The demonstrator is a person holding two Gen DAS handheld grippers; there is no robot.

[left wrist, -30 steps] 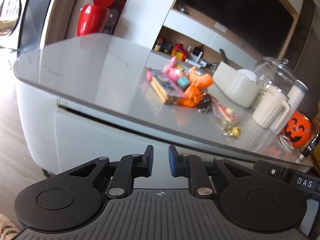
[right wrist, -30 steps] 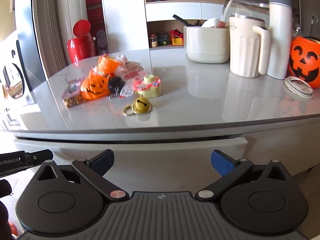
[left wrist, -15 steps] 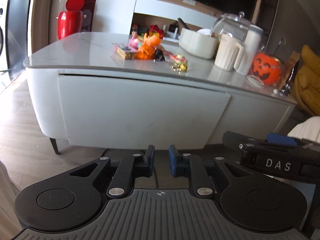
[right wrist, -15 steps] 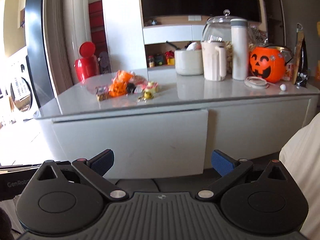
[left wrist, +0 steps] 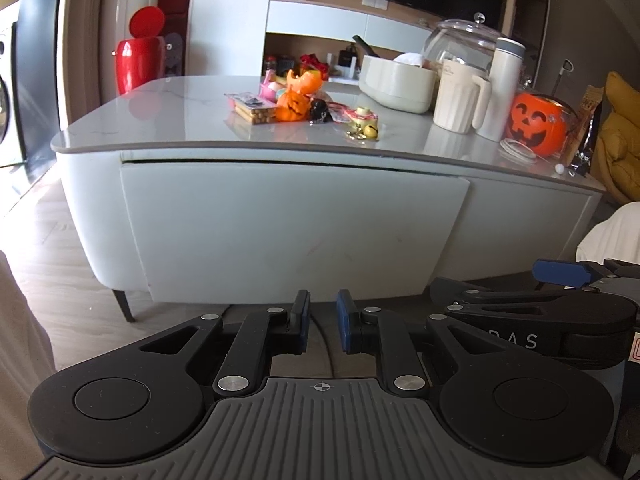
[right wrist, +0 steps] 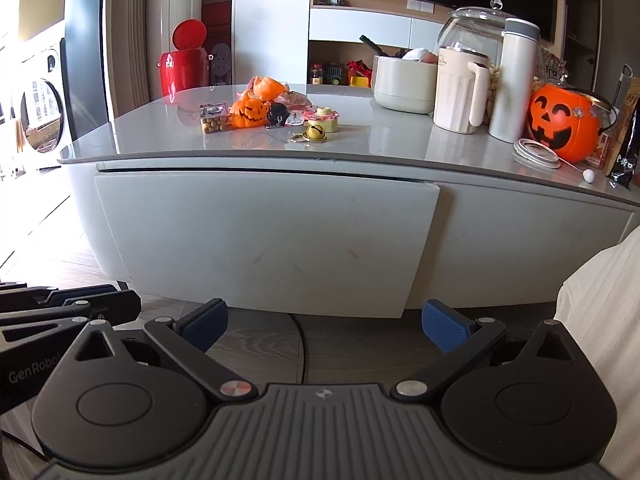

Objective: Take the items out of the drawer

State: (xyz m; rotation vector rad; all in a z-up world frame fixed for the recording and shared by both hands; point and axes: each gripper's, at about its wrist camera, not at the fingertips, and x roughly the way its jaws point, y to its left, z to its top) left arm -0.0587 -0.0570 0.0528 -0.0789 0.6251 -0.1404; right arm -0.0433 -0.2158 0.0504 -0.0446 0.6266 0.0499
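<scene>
The white drawer front (left wrist: 292, 232) of the low table is closed, with only a thin dark gap under the grey tabletop (left wrist: 160, 120); the right wrist view shows the same panel (right wrist: 264, 240). On the top lies a pile of small items: an orange pumpkin toy (right wrist: 250, 114), a snack packet (right wrist: 214, 120), a gold bell (right wrist: 316, 133). My left gripper (left wrist: 322, 320) hangs over the floor well short of the drawer, its jaws closing to a narrow gap with nothing between them. My right gripper (right wrist: 324, 322) stands wide open and empty beside it.
A white bowl (right wrist: 404, 80), cream jug (right wrist: 460, 92), tall flask (right wrist: 516, 80), glass jar and orange pumpkin bucket (right wrist: 564, 122) crowd the table's right half. A jar lid (right wrist: 536, 154) lies near the edge. White fabric (right wrist: 600, 320) is at right, a black cable (right wrist: 302, 344) on the wood floor.
Both grippers have drawn back from the table edge, so the whole drawer front now shows. The left view has rolled level. The left jaws have narrowed slightly.
</scene>
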